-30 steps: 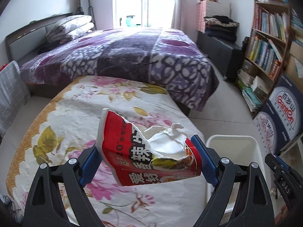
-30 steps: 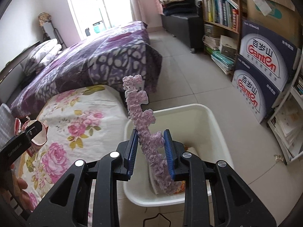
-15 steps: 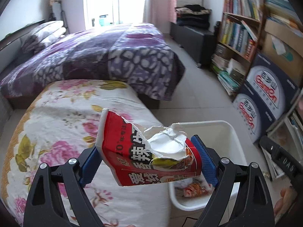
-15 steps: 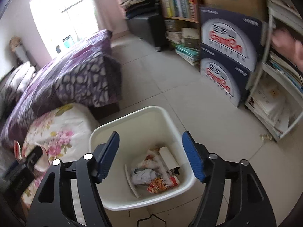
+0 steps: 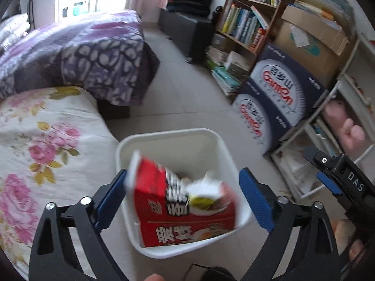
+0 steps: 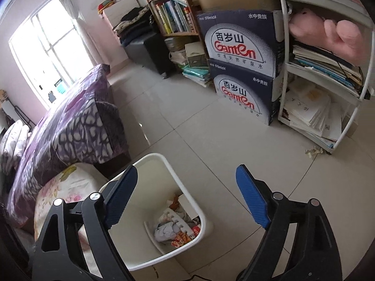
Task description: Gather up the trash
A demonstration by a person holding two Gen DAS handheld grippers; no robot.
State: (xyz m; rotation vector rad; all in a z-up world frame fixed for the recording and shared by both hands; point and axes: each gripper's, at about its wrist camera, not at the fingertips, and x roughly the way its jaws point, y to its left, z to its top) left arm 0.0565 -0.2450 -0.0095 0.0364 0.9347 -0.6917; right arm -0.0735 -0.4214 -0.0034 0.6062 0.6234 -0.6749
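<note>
Left wrist: red carton [image 5: 185, 208] loose between opening left gripper [image 5: 182, 196].

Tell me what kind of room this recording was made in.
Most likely a lived-in bedroom: a bed with a purple patterned quilt, a crowded bookshelf, and a white trash bin standing on the tiled floor.

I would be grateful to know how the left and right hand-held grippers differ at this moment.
The left hand-held gripper has a blurred red snack box between its opening jaws; the right hand-held gripper has nothing between its own. Both have blue pads and point down at the white bin.
</note>
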